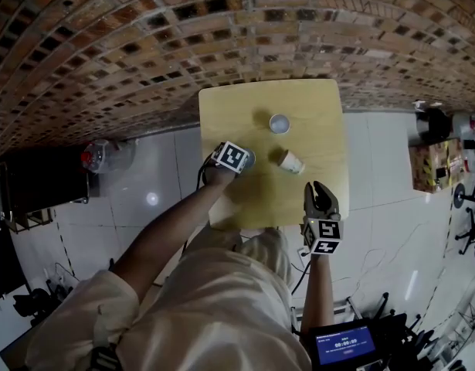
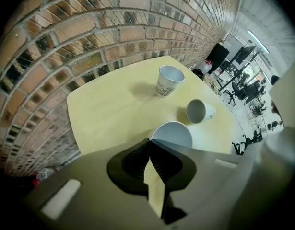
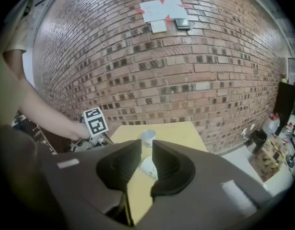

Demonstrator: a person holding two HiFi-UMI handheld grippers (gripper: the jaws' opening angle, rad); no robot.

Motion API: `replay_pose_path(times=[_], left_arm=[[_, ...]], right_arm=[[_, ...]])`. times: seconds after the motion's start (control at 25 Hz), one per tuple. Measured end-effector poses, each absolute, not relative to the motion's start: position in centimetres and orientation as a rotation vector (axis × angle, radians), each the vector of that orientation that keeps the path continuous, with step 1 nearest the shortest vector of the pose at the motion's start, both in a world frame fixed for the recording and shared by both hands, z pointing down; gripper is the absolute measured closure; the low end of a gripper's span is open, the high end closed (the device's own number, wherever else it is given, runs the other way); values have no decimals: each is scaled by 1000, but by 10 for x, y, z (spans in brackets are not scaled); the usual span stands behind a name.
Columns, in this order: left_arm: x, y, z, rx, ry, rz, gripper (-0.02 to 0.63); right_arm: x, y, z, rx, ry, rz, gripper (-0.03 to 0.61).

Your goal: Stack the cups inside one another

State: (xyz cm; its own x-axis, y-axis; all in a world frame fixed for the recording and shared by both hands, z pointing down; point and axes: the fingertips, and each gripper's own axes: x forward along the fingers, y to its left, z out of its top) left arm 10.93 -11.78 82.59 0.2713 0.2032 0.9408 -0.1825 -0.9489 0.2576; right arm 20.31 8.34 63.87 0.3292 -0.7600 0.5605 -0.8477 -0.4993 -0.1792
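Note:
Three white paper cups are on the yellow table (image 1: 314, 103). One stands upright (image 1: 279, 124) (image 2: 168, 79) near the middle. A second lies on its side (image 1: 291, 161) (image 2: 200, 111), mouth toward me. The third cup (image 2: 172, 132) sits right at the tips of my left gripper (image 1: 242, 161) (image 2: 148, 143), whose jaws are pressed together on its near rim. My right gripper (image 1: 320, 189) (image 3: 146, 150) hovers at the table's front right edge, open and with nothing in it. Through its gap I see the upright cup (image 3: 147, 138) and the lying cup (image 3: 148, 166).
A brick wall (image 1: 222, 29) runs behind the table. White tiled floor (image 1: 167, 168) surrounds it. A dark cabinet (image 1: 36, 180) and a clear bottle (image 1: 98, 157) stand at the left, and boxes and gear (image 1: 438, 165) at the right.

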Motion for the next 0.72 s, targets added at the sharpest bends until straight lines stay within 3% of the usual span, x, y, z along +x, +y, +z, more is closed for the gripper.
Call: replay_pose_path(times=[0.72], left_arm=[[105, -123, 832, 2185, -3, 1743, 558]], right_arm=[[195, 96, 641, 2440, -1458, 922, 503]])
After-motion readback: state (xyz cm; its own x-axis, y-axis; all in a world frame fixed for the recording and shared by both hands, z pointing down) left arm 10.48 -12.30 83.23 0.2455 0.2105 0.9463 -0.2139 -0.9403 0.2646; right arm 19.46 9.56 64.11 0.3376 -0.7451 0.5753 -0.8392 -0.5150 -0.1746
